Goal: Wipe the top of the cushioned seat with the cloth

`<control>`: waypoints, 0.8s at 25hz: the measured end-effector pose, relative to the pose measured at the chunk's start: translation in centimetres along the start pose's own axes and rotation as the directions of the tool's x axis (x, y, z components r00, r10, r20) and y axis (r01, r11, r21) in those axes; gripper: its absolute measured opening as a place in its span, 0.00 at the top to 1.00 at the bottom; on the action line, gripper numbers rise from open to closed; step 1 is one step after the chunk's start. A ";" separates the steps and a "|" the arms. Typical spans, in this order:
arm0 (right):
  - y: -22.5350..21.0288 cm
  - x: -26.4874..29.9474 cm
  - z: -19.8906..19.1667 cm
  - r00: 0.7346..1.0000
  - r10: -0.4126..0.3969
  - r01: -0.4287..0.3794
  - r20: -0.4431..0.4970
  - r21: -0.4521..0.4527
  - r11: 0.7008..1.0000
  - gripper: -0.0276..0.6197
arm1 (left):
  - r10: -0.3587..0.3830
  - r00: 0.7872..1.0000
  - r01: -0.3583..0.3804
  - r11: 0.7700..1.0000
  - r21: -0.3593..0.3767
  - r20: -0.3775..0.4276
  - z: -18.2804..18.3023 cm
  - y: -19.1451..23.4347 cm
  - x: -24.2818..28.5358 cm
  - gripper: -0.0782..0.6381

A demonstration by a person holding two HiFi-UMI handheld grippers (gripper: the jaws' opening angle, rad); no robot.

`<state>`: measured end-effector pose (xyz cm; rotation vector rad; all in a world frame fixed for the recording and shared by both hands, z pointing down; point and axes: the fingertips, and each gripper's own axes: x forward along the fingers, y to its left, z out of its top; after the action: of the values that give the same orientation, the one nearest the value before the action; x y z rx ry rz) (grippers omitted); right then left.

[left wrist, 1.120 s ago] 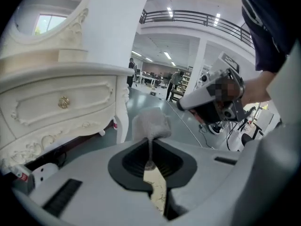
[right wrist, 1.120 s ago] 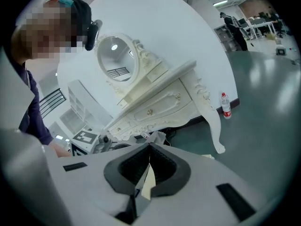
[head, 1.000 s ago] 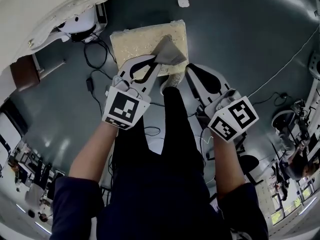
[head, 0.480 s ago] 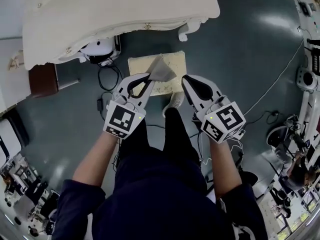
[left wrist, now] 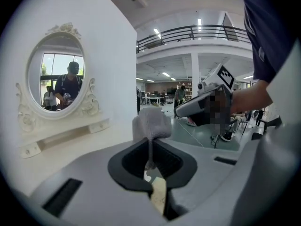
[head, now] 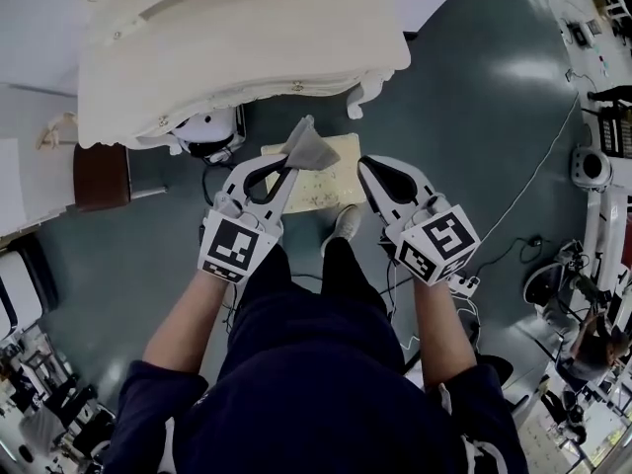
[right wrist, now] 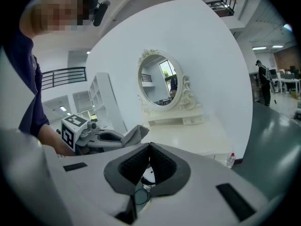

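the left gripper (head: 287,163) has its jaws pressed together on the grey cloth (head: 309,148), held up in the air over the seat (head: 334,178). the right gripper (head: 368,170) is closed on nothing, above the seat's right edge. behind the seat stands a white dressing table (head: 237,57).

No writing can be read in any view.
The left gripper (head: 290,164) and right gripper (head: 366,169) bear only black-and-white square marker patterns, not letters or numbers.
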<state>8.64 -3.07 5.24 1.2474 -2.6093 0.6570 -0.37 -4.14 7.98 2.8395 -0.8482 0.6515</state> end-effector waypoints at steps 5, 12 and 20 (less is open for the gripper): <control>1.7 -0.7 3.2 0.999 -0.023 0.026 0.044 -0.068 0.997 0.92 | 0.010 0.997 -0.012 0.999 0.038 0.071 4.2 0.7 -1.4 0.85; 3.8 -2.2 4.9 0.996 -0.032 0.040 0.077 -0.096 0.995 0.92 | 0.023 0.991 -0.033 0.996 0.078 0.130 8.0 1.0 -3.5 0.85; 4.8 -3.7 7.7 0.990 -0.026 0.040 0.138 -0.101 0.994 0.92 | 0.012 0.984 -0.031 0.994 0.106 0.179 10.9 0.5 -4.4 0.85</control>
<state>7.51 -1.45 -4.35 1.3450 -2.6855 0.4382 0.06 -4.75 -3.75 3.0272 -0.8965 0.4641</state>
